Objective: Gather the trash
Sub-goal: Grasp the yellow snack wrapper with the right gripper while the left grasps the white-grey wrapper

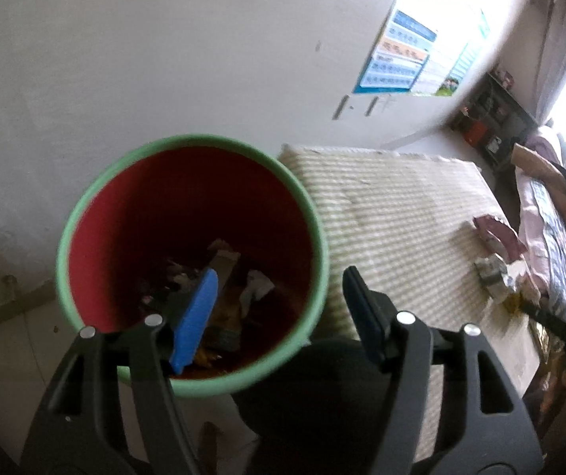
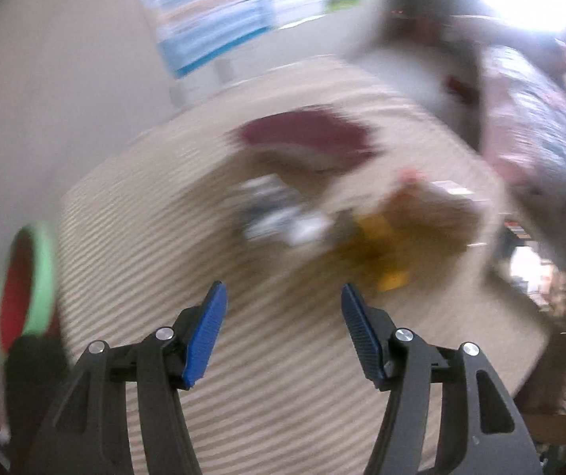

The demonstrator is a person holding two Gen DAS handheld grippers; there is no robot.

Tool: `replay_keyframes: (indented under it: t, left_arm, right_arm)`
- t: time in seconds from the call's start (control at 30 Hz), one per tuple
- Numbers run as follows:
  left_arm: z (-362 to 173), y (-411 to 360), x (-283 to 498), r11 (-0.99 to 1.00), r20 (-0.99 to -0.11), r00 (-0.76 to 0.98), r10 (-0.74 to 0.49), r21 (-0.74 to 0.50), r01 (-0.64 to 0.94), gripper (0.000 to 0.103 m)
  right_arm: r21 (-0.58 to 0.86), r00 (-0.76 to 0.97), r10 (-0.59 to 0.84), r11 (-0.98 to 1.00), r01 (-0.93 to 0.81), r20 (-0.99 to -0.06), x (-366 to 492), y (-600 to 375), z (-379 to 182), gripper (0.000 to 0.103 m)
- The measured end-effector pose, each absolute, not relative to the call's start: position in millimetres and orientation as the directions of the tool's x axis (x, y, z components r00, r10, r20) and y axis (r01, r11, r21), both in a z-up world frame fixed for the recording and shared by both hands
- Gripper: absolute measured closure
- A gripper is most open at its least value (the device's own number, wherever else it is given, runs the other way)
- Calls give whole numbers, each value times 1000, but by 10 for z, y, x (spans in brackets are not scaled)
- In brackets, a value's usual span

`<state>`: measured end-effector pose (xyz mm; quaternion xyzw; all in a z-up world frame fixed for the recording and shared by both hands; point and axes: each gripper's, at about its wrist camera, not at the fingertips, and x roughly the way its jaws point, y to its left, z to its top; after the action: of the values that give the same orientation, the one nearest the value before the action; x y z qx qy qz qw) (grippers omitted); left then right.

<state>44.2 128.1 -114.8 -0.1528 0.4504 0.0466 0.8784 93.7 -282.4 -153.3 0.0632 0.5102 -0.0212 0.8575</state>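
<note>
Two claws, both empty right now. Left claw (image 1: 279, 297) hangs over the near rim of the red bin with the green rim (image 1: 191, 265), jaws parted wide, nothing between the blue pads. One pad sits over the bin's mouth, the other just outside the rim. Down in the bin there's already a heap of scraps (image 1: 219, 297): paper, a bit of card, something orange, too dark to sort out further. So some of the job is done, I'd say.

Right claw (image 2: 283, 312) is out over the striped counter (image 2: 243, 356), jaws apart about as wide, nothing held. The picture is badly smeared, so details are shaky. Ahead of it lies what's left: a dark red wrapper (image 2: 306, 138) farthest off, a crumpled silvery-white piece (image 2: 279, 217) nearer, and a yellow-brown mess (image 2: 385, 245) beside that, all close together. From the left side the same cluster shows near the far end of the counter, the dark red wrapper and silvery wad clear of the bin by a good stretch.

The bin stands right against the counter's end, at the left edge of the right claw's view. My read: partway through, a few pieces left to fetch, and the right claw is lined up on that pile. How many separate bits are in it, I can't tell through the blur.
</note>
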Motion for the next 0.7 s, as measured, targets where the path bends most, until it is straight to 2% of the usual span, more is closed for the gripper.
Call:
replay_keyframes:
  t: [0.17, 0.23, 0.3, 0.4, 0.47, 0.57, 0.7]
  left_arm:
    - [-1101, 868, 517, 967, -816, 569, -98, -214, -141, 39]
    - [-1077, 653, 554, 974, -819, 563, -114, -205, -101, 37]
    - [-1076, 437, 606, 978, -823, 552, -132, -198, -61, 37]
    - [-1104, 150, 696, 979, -831, 529, -172, -204, -2, 37]
    - [-1134, -132, 804, 973, -832, 511, -217, -224, 50, 37]
    - [-1183, -548, 987, 960, -831, 483, -278, -253, 117, 37]
    - [-1269, -1096, 1289, 938, -827, 444, -344, -287, 192, 35]
  right_arm:
    - [86, 478, -4, 982, 167, -879, 1177, -3184, -1704, 45]
    - [87, 452, 7, 984, 156, -892, 1273, -3231, -1817, 54]
    - [98, 425, 27, 985, 146, -905, 1351, -3265, -1915, 70]
    - [132, 428, 60, 981, 141, -902, 1320, -3316, -1901, 75]
    - [185, 424, 114, 974, 128, -898, 1213, -3314, -1850, 83]
    - [265, 432, 191, 957, 117, -881, 923, -3276, -1759, 83]
    - [283, 457, 218, 956, 79, -862, 648, -3105, -1603, 83]
